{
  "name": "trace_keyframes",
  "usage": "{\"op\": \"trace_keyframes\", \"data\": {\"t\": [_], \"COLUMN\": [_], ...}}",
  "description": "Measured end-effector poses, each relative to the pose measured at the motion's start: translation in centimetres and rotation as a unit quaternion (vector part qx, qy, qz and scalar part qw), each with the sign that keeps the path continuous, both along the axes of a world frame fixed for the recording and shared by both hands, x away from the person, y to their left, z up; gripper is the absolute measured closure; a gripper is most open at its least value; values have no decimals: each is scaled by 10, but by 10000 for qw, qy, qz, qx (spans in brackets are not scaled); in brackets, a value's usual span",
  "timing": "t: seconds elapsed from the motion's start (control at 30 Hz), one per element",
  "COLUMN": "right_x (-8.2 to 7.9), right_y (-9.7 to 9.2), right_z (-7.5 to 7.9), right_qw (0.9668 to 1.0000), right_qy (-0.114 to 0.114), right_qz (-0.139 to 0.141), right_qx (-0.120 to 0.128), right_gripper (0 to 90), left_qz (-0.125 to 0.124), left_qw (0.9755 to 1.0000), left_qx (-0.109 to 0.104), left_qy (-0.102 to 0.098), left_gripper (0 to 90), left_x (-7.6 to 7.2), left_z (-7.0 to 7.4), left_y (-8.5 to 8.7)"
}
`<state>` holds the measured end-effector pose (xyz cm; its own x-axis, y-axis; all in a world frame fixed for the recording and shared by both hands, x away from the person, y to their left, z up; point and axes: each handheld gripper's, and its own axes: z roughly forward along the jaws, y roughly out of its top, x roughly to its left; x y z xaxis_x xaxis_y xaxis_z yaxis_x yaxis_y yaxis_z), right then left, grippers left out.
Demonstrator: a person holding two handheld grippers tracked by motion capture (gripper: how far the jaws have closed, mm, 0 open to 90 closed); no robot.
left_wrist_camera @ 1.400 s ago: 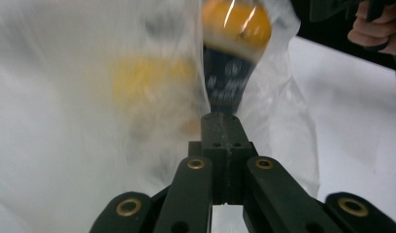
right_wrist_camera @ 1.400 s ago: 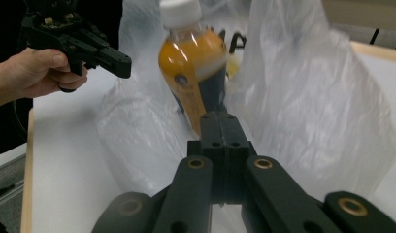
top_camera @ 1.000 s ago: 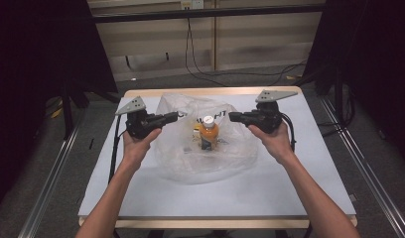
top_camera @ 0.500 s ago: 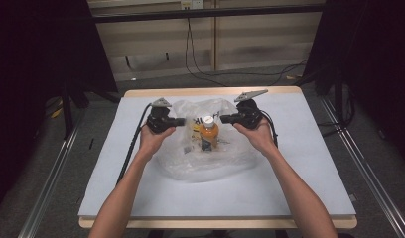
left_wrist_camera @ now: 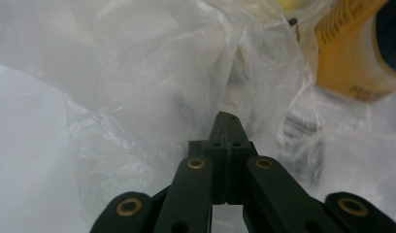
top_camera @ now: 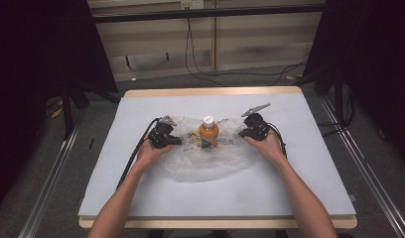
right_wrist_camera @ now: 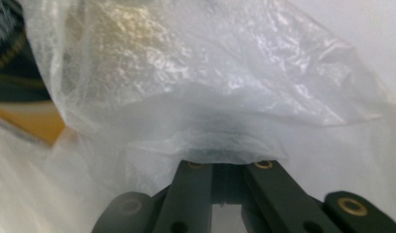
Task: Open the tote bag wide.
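Worktop: a pale grey-white sheet (top_camera: 141, 188) covers a light wooden board whose edge shows at the near and far sides; it is bare apart from the things at its centre.
Room: dark curtains hang at both sides; a pale panelled wall stands behind with black cables (top_camera: 195, 59) hanging down to a grey floor; metal rails (top_camera: 46, 183) run along the floor on either side of the worktop.
Plastic bag: a clear, crinkled plastic bag (top_camera: 205, 161) lies at the middle of the worktop, spread flat toward 6 o'clock and gathered up at its two sides; up close it is thin, glossy and creased.
Bottle: an orange bottle (top_camera: 209, 135) with a white cap stands upright at the centre, inside the bag's folds; a yellow printed label shows through the film in the left gripper view.
Other contents: small dark items lie beside the bottle's foot; what they are I cannot tell.
Left tongs: the left tongs (top_camera: 174, 141) sit at 9 o'clock of the bottle, closed, pinching a fold of the bag (left_wrist_camera: 227, 124).
Right tongs: the right tongs (top_camera: 242, 133) sit at 3 o'clock of the bottle, closed, their tips buried under bag film that drapes over them (right_wrist_camera: 225, 160).
Hands: each hand rests low on the worktop, forearms coming from 6 o'clock.
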<state>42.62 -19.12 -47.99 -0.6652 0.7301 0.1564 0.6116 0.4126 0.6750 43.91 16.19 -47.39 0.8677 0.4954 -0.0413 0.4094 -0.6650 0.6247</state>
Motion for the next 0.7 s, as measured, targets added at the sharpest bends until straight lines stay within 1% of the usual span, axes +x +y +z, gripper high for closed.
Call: {"op": "trace_keyframes", "data": {"t": [0.03,0.07,0.1,0.13,0.17,0.2,0.23,0.27,0.37,0.4,0.43,0.47,0.5,0.53,0.57,0.6,0.63,0.67,0.7], "right_x": [-1,-1,-3,-4,-4,-6,-7,-7,-8,-9,-9,-11,-12,-13,-14,-16,-17,-21,-22], "right_y": [0,0,-1,-4,-4,-5,-7,-10,-19,-23,-28,-33,-38,-43,-48,-52,-55,-58,-59], "right_z": [0,0,1,2,2,3,5,5,8,9,10,10,10,11,12,12,13,14,14], "right_qw": [10000,10000,9997,9992,9992,9988,9984,9977,9957,9948,9946,9945,9942,9938,9934,9930,9924,9908,9904], "right_qy": [-12,-12,35,2,2,58,110,39,65,78,93,145,152,161,206,245,223,223,225], "right_qz": [26,26,54,196,196,214,236,308,340,337,340,329,372,384,381,410,449,510,512], "right_qx": [-93,-93,-215,-361,-361,-426,-511,-601,-864,-955,-974,-987,-994,-1029,-1059,-1077,-1128,-1235,-1263], "right_gripper": [900,900,900,900,900,900,900,900,900,900,900,900,900,900,900,900,900,900,900], "left_qz": [-10,-10,144,153,153,10,-8,-69,-116,-98,-150,-163,-106,-138,-191,-223,-265,-238,-248], "left_qw": [9999,9999,9998,9997,9997,9995,9993,9988,9980,9979,9973,9970,9976,9974,9967,9963,9958,9953,9947], "left_qx": [104,104,2,31,31,253,300,434,592,614,687,713,646,667,754,793,840,900,952], "left_qy": [-92,-92,-101,-172,-172,-178,-223,-218,-185,-201,-222,-236,-235,-234,-233,-245,-259,-275,-286], "left_gripper": [900,900,900,900,900,900,900,900,900,900,900,900,900,900,900,900,900,900,900], "left_x": [-3,-3,-7,-11,-11,-11,-13,-14,-16,-17,-17,-18,-20,-20,-21,-21,-23,-25,-27], "left_z": [1,1,0,0,0,3,3,5,7,7,7,8,7,7,8,9,9,10,10], "left_y": [2,2,1,5,5,9,12,15,24,27,31,34,36,39,41,43,45,46,45]}}
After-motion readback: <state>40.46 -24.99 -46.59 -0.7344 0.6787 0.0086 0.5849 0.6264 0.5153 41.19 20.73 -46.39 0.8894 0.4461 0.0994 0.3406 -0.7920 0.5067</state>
